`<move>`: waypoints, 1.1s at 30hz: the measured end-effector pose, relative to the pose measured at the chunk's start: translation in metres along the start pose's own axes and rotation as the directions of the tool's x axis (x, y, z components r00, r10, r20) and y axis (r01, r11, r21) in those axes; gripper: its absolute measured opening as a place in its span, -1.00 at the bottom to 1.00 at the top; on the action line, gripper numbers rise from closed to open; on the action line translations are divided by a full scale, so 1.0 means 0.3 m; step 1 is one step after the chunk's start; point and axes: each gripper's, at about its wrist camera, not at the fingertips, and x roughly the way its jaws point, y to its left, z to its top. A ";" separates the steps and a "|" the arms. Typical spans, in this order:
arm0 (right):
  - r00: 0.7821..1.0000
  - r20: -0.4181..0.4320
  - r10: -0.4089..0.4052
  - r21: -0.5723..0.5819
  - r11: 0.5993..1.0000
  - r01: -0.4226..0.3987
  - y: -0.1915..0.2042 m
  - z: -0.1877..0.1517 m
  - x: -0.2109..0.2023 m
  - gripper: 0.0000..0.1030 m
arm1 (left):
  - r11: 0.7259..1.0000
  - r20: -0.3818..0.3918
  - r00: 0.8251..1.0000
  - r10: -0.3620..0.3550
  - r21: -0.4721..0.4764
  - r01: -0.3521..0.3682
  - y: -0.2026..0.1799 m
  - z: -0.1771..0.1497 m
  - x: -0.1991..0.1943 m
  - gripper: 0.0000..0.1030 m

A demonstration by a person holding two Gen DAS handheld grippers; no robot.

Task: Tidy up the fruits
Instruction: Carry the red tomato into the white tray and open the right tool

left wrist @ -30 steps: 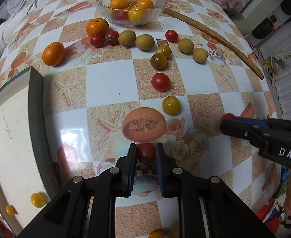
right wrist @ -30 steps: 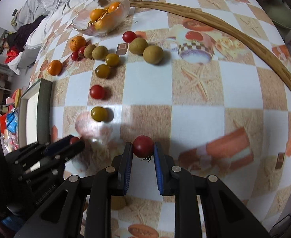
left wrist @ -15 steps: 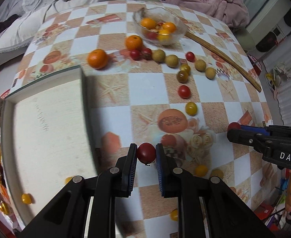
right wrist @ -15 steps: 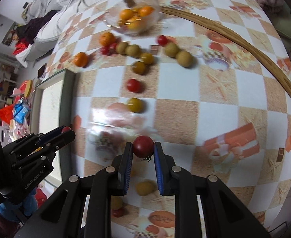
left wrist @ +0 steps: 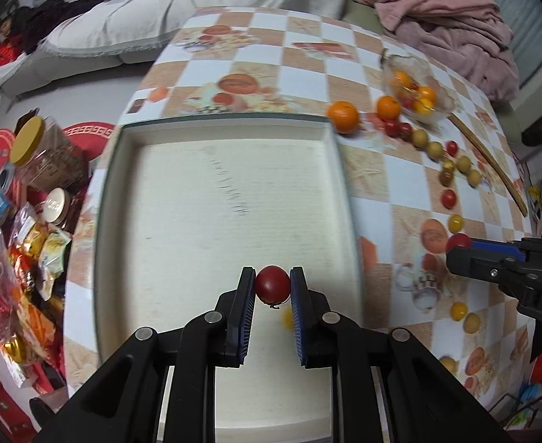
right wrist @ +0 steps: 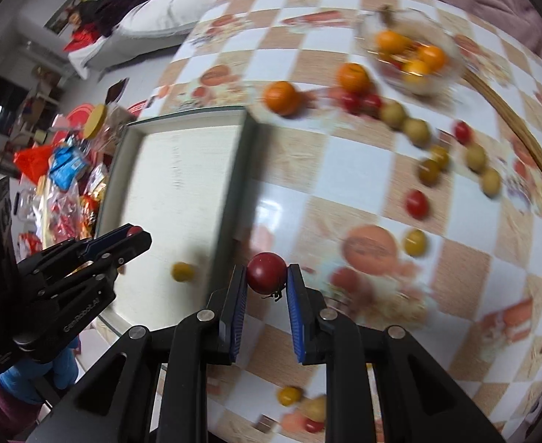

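Note:
My left gripper (left wrist: 272, 288) is shut on a red cherry tomato (left wrist: 272, 284) and holds it above the white tray (left wrist: 211, 192). My right gripper (right wrist: 266, 277) is shut on another red cherry tomato (right wrist: 266, 272), above the table just right of the tray's rim (right wrist: 234, 184). A yellow tomato (right wrist: 182, 271) lies in the tray. The right gripper also shows in the left wrist view (left wrist: 455, 245) with its tomato. More tomatoes, longans and oranges (left wrist: 343, 116) lie scattered on the checked table.
A glass bowl (left wrist: 415, 92) with oranges and tomatoes stands at the far right. A long wooden stick (left wrist: 488, 158) lies beside it. Snack bags and jars (left wrist: 30, 192) crowd the left of the tray. Sofa and blankets lie beyond the table.
Both grippers have moved left with their tomatoes. The left one went from the table to above the tray; the right one came close to the tray's right rim.

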 end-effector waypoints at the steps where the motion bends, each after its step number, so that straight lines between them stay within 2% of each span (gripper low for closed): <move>1: 1.000 -0.004 0.004 -0.009 1.000 -0.004 0.025 0.011 0.012 -0.55 | 1.000 0.001 1.000 0.006 -0.005 -0.006 0.016 0.000 0.002 -0.60; 11: 0.998 -0.066 0.008 -0.084 0.996 -0.014 0.202 0.082 0.146 -0.55 | 0.997 -0.026 0.997 0.066 -0.044 -0.067 0.176 0.009 0.070 -0.60; 29: 0.982 -0.168 -0.083 -0.170 0.984 0.055 0.283 0.097 0.354 -0.51 | 0.994 -0.100 0.989 0.107 -0.013 -0.109 0.221 -0.017 0.147 -0.58; 30: 0.981 -0.175 -0.087 -0.175 0.983 0.055 0.285 0.095 0.360 -0.48 | 0.994 -0.099 0.989 0.106 -0.016 -0.108 0.224 -0.018 0.146 -0.54; 31: 0.980 -0.177 -0.089 -0.179 0.982 0.057 0.285 0.093 0.361 -0.33 | 0.994 -0.097 0.990 0.107 -0.021 -0.109 0.229 -0.019 0.144 -0.17; 32: 0.981 -0.175 -0.089 -0.181 0.982 0.057 0.283 0.091 0.356 -0.16 | 0.993 -0.088 0.990 0.111 -0.028 -0.114 0.233 -0.019 0.139 0.34; 33: 0.983 -0.168 -0.078 -0.184 0.982 0.046 0.288 0.091 0.349 -0.09 | 0.992 -0.063 0.991 0.120 -0.036 -0.123 0.236 -0.019 0.126 0.42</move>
